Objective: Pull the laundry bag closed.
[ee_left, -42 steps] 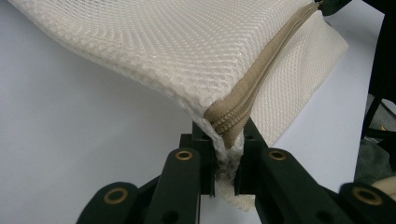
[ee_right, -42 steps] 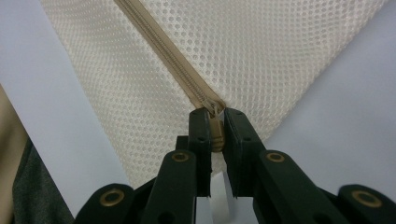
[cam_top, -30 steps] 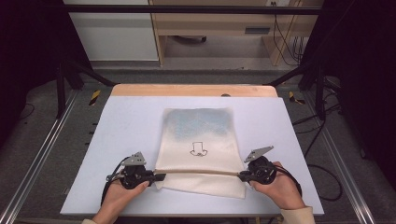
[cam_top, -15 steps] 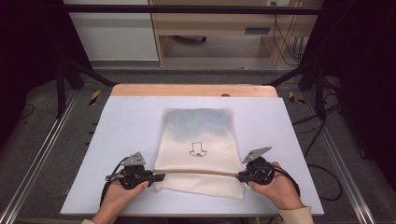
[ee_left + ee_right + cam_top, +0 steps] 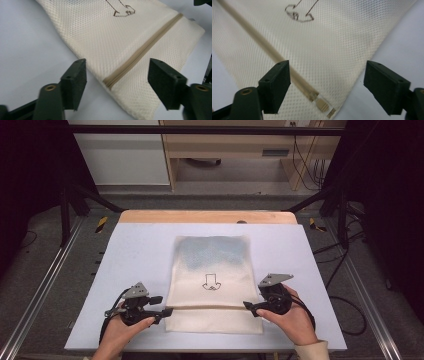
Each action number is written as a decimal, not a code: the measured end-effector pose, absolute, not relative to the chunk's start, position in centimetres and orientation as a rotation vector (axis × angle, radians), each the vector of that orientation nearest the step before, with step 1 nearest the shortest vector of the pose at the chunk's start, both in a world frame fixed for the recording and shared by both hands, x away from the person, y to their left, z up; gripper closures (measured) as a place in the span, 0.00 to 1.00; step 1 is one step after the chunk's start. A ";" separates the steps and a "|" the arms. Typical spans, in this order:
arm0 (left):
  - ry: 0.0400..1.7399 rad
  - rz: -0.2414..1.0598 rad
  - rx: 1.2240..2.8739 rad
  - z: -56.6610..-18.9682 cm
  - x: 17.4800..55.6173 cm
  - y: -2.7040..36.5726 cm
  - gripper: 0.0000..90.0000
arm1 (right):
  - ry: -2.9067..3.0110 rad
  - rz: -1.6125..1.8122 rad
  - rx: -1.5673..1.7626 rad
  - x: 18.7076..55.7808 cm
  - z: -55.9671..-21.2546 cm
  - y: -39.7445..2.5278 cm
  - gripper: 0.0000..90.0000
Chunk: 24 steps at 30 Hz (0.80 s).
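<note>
Cream mesh bag [image 5: 214, 290] laid flat on worktop [image 5: 140, 255], zip [image 5: 142, 51] across near end; left gripper [image 5: 162, 311] and right gripper [image 5: 248, 305] held spread wide at zip ends, nothing pinched

Mesh bag [image 5: 215, 285] flat on table [image 5: 140, 245]; left gripper [image 5: 167, 311], right gripper [image 5: 247, 305] at its sides.

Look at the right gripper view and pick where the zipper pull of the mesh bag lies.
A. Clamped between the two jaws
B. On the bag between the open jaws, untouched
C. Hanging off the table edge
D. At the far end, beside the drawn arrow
B: the zipper pull lies flat at the corner of the mesh bag, between the spread jaws of the right claw, with neither jaw touching it.
</note>
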<state>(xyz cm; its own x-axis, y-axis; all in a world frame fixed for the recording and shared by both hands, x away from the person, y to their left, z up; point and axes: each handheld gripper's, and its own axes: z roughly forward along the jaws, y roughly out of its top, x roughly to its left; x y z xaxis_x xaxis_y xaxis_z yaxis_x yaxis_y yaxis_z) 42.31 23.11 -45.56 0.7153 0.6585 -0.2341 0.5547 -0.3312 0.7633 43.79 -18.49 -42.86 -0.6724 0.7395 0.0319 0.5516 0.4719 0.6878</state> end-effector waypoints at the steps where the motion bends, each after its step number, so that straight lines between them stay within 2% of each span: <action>1: 0.931 0.161 2.021 -45.4 42.1 23.2 0.32 | 2.420 1.000 1.103 43.9 -42.6 -18.4 0.19; 3: 0.942 0.187 2.029 -45.1 41.9 23.5 0.24 | 2.339 1.022 1.150 44.0 -41.8 -18.2 0.12; 6: 0.961 0.229 2.035 -44.5 41.7 23.9 0.19 | 2.304 1.022 1.150 44.0 -41.3 -18.0 0.11; 7: 0.984 0.241 2.027 -44.3 41.6 24.3 0.18 | 2.278 1.006 1.159 44.0 -41.1 -18.0 0.08; 15: 1.006 0.316 2.024 -43.4 41.6 25.5 0.14 | 2.186 0.965 1.231 44.4 -40.8 -18.3 0.08; 24: 1.070 0.386 2.045 -42.8 42.5 28.2 0.14 | 2.047 0.978 1.353 44.3 -39.9 -21.6 0.09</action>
